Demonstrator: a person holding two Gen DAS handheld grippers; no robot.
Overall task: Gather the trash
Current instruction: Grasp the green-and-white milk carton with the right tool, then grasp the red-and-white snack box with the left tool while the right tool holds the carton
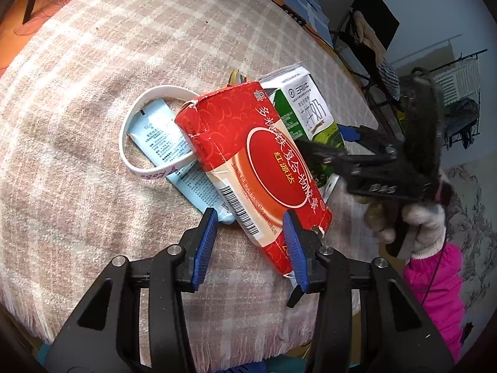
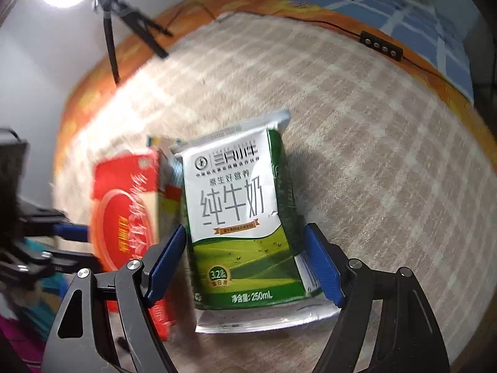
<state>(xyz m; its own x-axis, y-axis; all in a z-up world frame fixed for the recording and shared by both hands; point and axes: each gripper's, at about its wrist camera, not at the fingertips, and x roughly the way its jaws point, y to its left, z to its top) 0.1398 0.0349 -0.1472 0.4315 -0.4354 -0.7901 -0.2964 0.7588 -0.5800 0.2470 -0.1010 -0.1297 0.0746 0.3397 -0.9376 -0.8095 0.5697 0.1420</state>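
I'm working in a lived-in home, likely a bedroom: a pink checked blanket (image 1: 93, 71) covers the bed, an orange floral sheet (image 2: 93, 71) shows along its edge, and beyond its far corner stand a clothes-draped chair (image 1: 369, 40) and a wire drying rack (image 1: 459, 87).

Left gripper (image 1: 251, 233): jaws spread wide, blue pads facing each other, the right pad touching the near end of the red box (image 1: 254, 155), the left pad clear of it. Right gripper (image 2: 245, 264): jaws also spread, one pad on each side of the milk carton (image 2: 242, 214) near its lower half, small gaps on both sides, not clamped. In the left wrist view the right gripper is tilted, held by a hand (image 1: 413, 223) in a light glove, pink sleeve below.
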